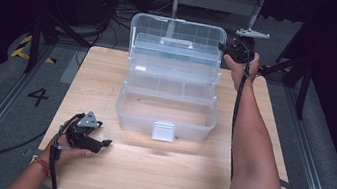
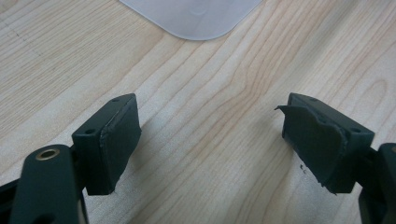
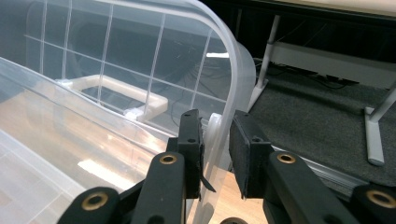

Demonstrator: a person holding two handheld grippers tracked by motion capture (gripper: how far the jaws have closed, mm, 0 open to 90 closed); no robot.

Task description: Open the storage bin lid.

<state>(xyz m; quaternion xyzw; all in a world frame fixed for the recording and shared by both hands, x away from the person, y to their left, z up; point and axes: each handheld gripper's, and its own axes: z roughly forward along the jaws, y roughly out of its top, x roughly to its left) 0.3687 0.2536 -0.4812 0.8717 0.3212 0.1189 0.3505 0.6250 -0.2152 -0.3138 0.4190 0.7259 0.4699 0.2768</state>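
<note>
The right tool [image 3: 215, 154] is closed on the side edge of the raised lid [image 3: 140, 70] of a clear box [image 1: 166, 109], its pads pinching the thin plastic rim (seen up close in the right gripper view). The box stands open at the middle of the wooden surface [image 1: 108, 75]. The left tool [image 2: 210, 140] rests open and empty near the front left corner.

A light wooden table [image 1: 108, 80] stands on grey carpeted floor [image 1: 2, 79] amid dark surroundings.
</note>
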